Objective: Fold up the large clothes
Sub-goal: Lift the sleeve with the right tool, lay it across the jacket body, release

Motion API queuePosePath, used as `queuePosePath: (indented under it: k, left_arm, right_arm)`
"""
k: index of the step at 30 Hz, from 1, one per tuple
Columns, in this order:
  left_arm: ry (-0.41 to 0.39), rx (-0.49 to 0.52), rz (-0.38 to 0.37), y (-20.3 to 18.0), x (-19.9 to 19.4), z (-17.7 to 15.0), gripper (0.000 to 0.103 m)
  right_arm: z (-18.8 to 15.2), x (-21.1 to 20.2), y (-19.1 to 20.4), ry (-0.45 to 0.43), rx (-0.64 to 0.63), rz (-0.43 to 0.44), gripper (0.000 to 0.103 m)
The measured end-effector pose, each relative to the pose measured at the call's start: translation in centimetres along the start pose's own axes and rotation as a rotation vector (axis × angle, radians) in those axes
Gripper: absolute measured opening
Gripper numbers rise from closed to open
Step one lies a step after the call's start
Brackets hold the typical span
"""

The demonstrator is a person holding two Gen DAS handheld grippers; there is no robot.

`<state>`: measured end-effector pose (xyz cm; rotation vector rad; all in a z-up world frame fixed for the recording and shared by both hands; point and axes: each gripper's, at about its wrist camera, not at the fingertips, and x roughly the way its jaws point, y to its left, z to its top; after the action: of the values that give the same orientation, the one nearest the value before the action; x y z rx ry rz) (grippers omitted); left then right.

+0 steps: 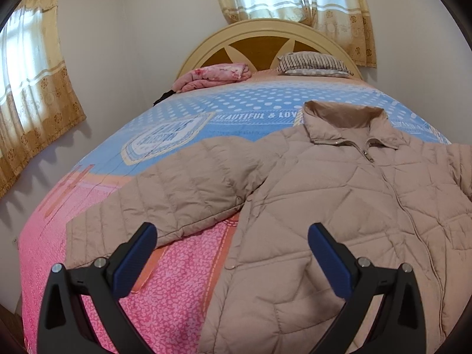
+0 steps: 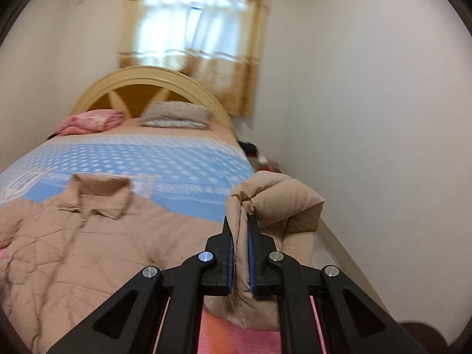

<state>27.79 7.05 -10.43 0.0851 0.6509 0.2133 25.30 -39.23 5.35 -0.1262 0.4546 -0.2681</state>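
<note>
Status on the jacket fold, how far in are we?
Early. Done: the beige jacket lies spread front-up on the bed, zipped, collar toward the headboard. In hand: the right gripper is shut on one sleeve, lifted off the bed. The left gripper is open, holding nothing, above the other sleeve, which lies flat and outstretched. Left: both sleeve folds and the body fold.

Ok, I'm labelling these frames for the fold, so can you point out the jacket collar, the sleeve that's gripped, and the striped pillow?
jacket collar [image 1: 345, 124]: left wrist view, on the inner lining.
sleeve [image 2: 274, 197]: right wrist view, on the bunched cuff above the right tongs [image 2: 240, 221].
striped pillow [image 1: 312, 62]: left wrist view, on its top face.
</note>
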Motion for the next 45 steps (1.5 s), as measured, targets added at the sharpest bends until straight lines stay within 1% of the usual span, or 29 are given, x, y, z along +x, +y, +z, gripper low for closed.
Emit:
queuePosePath:
  k: [4, 8, 13, 16, 19, 22, 27, 31, 33, 35, 36, 37, 38, 39, 42, 45]
  left_arm:
    - [0.004, -0.006, 0.003, 0.5, 0.1, 0.1, 0.103]
    - [0.001, -0.018, 0.005, 1.2, 0.5, 0.6, 0.103]
    - [-0.01, -0.024, 0.027, 2.2, 1.2, 1.6, 0.103]
    - [-0.004, -0.051, 0.023, 3.0, 1.5, 1.9, 0.103]
    - [0.007, -0.061, 0.018, 3.6, 1.5, 1.6, 0.103]
    - [0.014, -0.055, 0.02, 4.0, 1.5, 1.0, 0.103]
    - [0.036, -0.034, 0.058, 5.0, 2.2, 0.4, 0.103]
    - [0.043, -0.016, 0.077, 5.3, 2.3, 0.4, 0.103]
    - [0.041, -0.002, 0.083, 4.9, 2.2, 0.7, 0.103]
    - [0.038, 0.007, 0.082, 4.4, 2.2, 1.1, 0.103]
    - [0.037, 0.01, 0.078, 4.1, 2.2, 1.3, 0.103]
    - [0.034, 0.014, 0.072, 3.8, 2.1, 1.6, 0.103]
    - [0.03, 0.023, 0.065, 3.2, 2.0, 1.9, 0.103]
    - [0.024, 0.031, 0.06, 2.6, 1.8, 2.2, 0.103]
    - [0.002, 0.045, 0.053, 1.2, 1.4, 3.1, 0.103]
    - [-0.019, 0.066, 0.035, -0.6, 0.9, 4.1, 0.103]
  right_arm:
    - [2.0, -1.1, 5.2, -0.048, -0.083, 0.079, 0.006]
    - [2.8, -1.5, 9.8, -0.071, -0.148, 0.137, 0.006]
    - [2.3, -1.0, 15.4, -0.077, -0.205, 0.226, 0.006]
    - [1.6, -0.3, 18.5, -0.07, -0.235, 0.271, 0.006]
    - [0.4, 1.1, 22.2, -0.05, -0.253, 0.329, 0.006]
    - [-1.3, 2.9, 26.1, -0.01, -0.258, 0.392, 0.006]
    - [-4.9, 6.4, 31.6, 0.083, -0.263, 0.471, 0.006]
    - [-7.5, 8.7, 33.8, 0.16, -0.257, 0.504, 0.006]
    - [-8.4, 9.6, 34.3, 0.192, -0.24, 0.515, 0.007]
    - [-8.8, 10.1, 34.5, 0.219, -0.21, 0.552, 0.009]
    - [-8.8, 10.3, 34.2, 0.233, -0.193, 0.579, 0.016]
    - [-8.7, 10.2, 33.7, 0.249, -0.171, 0.613, 0.039]
    - [-8.5, 10.0, 33.4, 0.252, -0.148, 0.65, 0.054]
    - [-8.2, 9.2, 32.5, 0.233, -0.112, 0.692, 0.071]
    - [-7.7, 7.2, 30.4, 0.195, -0.085, 0.734, 0.072]
    - [-7.3, 6.2, 27.2, 0.173, -0.024, 0.729, 0.072]
